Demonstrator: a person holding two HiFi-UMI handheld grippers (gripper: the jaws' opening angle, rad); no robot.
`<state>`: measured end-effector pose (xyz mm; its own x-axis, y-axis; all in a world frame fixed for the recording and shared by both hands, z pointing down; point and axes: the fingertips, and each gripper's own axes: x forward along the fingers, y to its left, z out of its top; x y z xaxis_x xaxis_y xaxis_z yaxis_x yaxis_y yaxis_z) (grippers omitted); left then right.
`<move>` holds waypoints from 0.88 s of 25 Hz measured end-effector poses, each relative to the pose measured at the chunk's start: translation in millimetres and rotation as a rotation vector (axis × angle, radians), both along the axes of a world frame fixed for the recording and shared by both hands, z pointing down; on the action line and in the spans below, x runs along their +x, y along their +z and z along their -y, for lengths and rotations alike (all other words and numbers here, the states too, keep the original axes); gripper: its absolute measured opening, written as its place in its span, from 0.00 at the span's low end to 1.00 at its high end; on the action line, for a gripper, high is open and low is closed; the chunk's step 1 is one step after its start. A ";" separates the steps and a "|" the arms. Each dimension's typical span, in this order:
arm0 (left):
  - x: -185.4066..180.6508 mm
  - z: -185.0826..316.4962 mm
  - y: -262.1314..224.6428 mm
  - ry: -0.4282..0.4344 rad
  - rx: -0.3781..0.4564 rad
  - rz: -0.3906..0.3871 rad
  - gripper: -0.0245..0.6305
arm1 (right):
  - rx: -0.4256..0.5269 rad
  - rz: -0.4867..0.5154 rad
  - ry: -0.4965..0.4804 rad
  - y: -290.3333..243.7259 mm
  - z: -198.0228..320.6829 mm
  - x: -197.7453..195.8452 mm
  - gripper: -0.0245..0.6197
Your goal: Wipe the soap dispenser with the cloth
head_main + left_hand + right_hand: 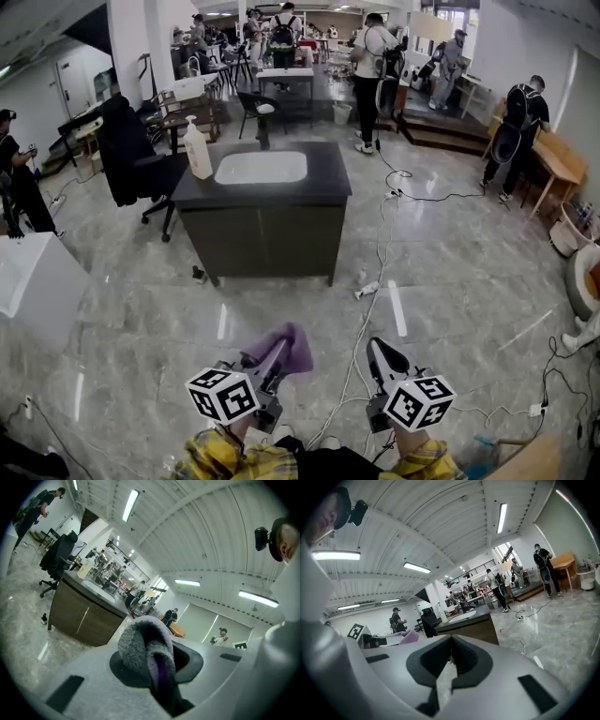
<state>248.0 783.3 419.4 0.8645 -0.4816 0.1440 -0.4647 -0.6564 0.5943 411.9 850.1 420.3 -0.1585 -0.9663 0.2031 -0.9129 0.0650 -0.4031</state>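
Bright, even indoor light from ceiling tube lamps (502, 517). Pale glare streaks on polished marble floor (398, 314); shadows faint and soft. Heavy fisheye bending, black vignette at corners of both gripper views. Cloth (143, 651) near lens, slightly soft; background sharper.

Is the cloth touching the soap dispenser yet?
Apart. The head view shows the cloth clamped in the left gripper, with open floor separating it from the soap dispenser on the counter.

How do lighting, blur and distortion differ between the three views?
Head view: wide-angle bending, bright glare streaks on the glossy floor. Left gripper view: black rounded corners, tilted scene, the cloth looming large near the lens. Right gripper view: same black corners, ceiling lamp overexposed.
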 end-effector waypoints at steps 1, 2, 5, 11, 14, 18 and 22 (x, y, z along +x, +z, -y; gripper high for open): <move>-0.2 -0.2 -0.7 0.003 0.001 -0.005 0.11 | -0.004 -0.001 -0.001 0.5 0.0 -1.0 0.05; -1.4 -0.1 -1.2 0.004 0.000 -0.011 0.11 | -0.009 -0.002 -0.001 1.5 0.3 -2.7 0.05; -8.1 3.1 -0.8 0.010 0.000 -0.020 0.11 | -0.021 0.002 0.001 5.1 3.9 -10.5 0.05; -23.5 18.3 4.1 0.010 -0.013 -0.006 0.11 | -0.032 0.002 0.005 6.7 20.5 -25.1 0.05; -39.9 30.4 5.1 -0.005 -0.021 -0.011 0.11 | -0.035 -0.005 -0.001 7.4 33.3 -39.6 0.05; -63.0 47.7 5.6 -0.013 -0.010 -0.013 0.11 | -0.030 -0.010 -0.012 8.1 56.1 -64.1 0.05; -93.1 61.0 10.6 -0.017 -0.004 0.003 0.11 | -0.025 -0.012 -0.023 10.7 74.4 -95.2 0.05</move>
<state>154.9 722.3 430.0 0.8559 -0.4952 0.1488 -0.4774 -0.6461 0.5955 316.7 775.6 431.0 -0.1779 -0.9571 0.2289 -0.9160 0.0761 -0.3938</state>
